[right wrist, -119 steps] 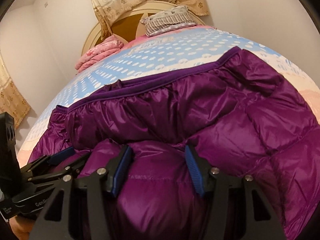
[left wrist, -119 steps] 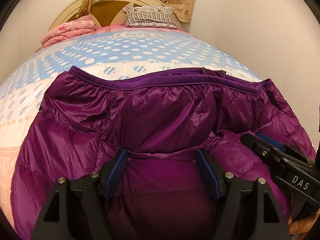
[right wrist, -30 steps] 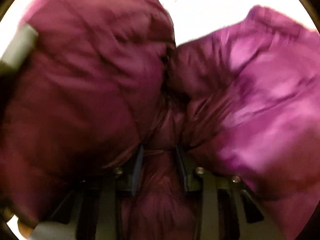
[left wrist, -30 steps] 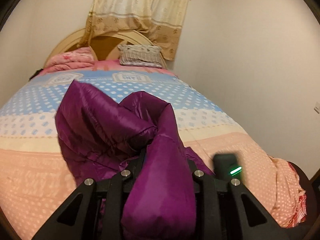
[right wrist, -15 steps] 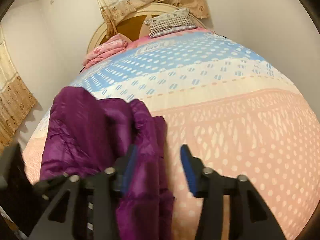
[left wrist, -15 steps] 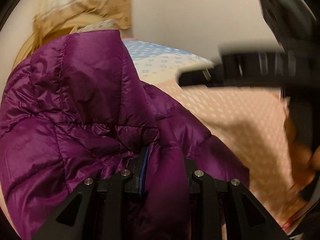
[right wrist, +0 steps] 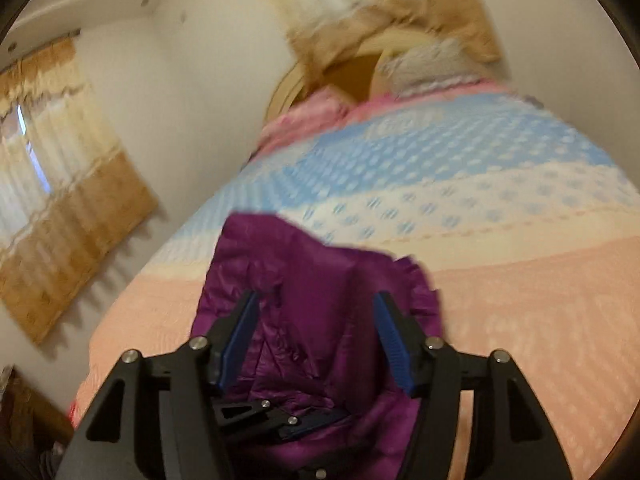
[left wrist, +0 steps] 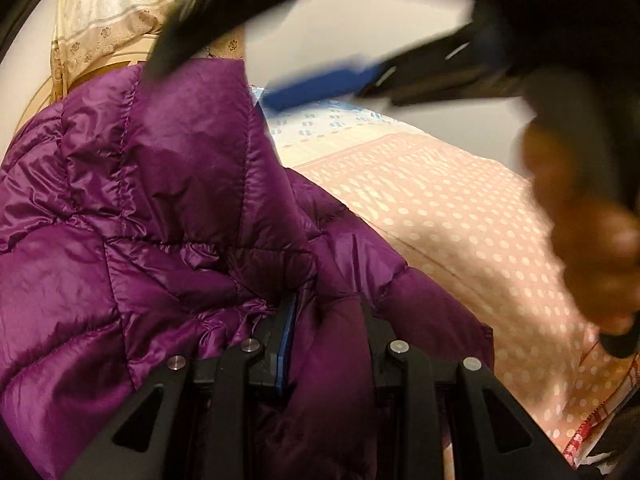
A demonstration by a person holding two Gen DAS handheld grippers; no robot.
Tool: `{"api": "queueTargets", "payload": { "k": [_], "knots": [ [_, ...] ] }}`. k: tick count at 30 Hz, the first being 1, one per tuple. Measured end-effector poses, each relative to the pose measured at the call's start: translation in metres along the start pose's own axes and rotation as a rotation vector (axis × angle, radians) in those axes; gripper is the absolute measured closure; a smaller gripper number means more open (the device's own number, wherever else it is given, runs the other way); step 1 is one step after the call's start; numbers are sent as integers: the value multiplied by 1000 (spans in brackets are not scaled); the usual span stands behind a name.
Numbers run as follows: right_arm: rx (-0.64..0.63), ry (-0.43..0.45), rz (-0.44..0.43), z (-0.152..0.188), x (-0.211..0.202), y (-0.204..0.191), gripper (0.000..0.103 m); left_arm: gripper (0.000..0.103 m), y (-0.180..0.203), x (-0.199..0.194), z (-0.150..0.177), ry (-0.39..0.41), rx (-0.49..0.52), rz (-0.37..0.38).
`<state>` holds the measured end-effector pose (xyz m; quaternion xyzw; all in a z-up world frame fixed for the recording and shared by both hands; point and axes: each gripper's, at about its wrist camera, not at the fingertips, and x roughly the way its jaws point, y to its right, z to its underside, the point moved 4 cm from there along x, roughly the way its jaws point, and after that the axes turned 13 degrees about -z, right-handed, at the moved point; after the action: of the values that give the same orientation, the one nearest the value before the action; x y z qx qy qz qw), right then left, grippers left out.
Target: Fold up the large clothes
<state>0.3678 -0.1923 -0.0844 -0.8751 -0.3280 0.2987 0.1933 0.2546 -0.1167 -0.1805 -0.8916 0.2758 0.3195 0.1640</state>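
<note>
Left wrist view: A blurred right gripper [left wrist: 320,84], one blue pad showing, crosses the upper field, with the person's hand [left wrist: 588,236] at the right edge hiding part of the wall. Behind lie a beige curtain [left wrist: 108,20] and the dotted bedspread [left wrist: 440,208], peach near, blue farther off. The purple quilted jacket [left wrist: 140,208] is bunched in a glossy heap over the left half, on the bed. The left gripper [left wrist: 326,320] is clamped on a fold of it, fabric filling the gap between its fingers.

Right wrist view: Curtains [right wrist: 68,184], headboard [right wrist: 304,84], pink bedding [right wrist: 312,116] and a pillow [right wrist: 432,60] appear smeared by motion. The jacket [right wrist: 320,300] lies crumpled on the peach band. The right gripper [right wrist: 316,320] hangs above it, fingers spread wide, holding nothing. Half a second earlier it sat lower beside the fabric; four seconds ago the jacket lay spread flat.
</note>
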Motion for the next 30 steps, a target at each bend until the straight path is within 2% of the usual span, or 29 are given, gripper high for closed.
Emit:
{"api": "queueTargets", "payload": {
  "k": [2, 5, 6, 10, 13, 15, 17, 19, 22, 24, 26, 28, 30],
  "knots": [
    [23, -109, -17, 7, 26, 9, 40, 75, -2, -8, 1, 11, 9, -2],
    [27, -247, 131, 27, 56, 31, 44, 74, 0, -26, 0, 20, 28, 3],
    [32, -267, 132, 33, 63, 37, 45, 74, 2, -34, 3, 25, 42, -8],
    [32, -258, 144, 39, 65, 41, 55, 73, 7, -72, 15, 53, 108, -7],
    [21, -270, 173, 41, 64, 40, 61, 73, -3, -101, 28, 49, 123, 47],
    [21, -269, 189, 41, 62, 41, 61, 73, -19, -125, 33, 49, 83, 108],
    [30, -265, 192, 41, 60, 45, 62, 73, -47, -143, 34, 53, 0, 173],
    [13, -265, 210, 40, 57, 46, 62, 73, -79, -155, 28, 65, -91, 161],
    [-28, -274, 242, 40, 53, 43, 63, 73, -135, -144, 6, 85, -203, -10],
    [-36, -272, 259, 39, 48, 44, 64, 73, -165, -122, -8, 91, -282, -73],
    [-40, -268, 280, 38, 42, 46, 64, 73, -183, -95, -19, 75, -351, -70],
    [-35, -270, 289, 40, 36, 51, 64, 73, -184, -64, -31, 30, -402, -50],
    [-40, -270, 308, 39, 34, 56, 64, 73, -168, -34, -44, 22, -383, -42]
  ]
}}
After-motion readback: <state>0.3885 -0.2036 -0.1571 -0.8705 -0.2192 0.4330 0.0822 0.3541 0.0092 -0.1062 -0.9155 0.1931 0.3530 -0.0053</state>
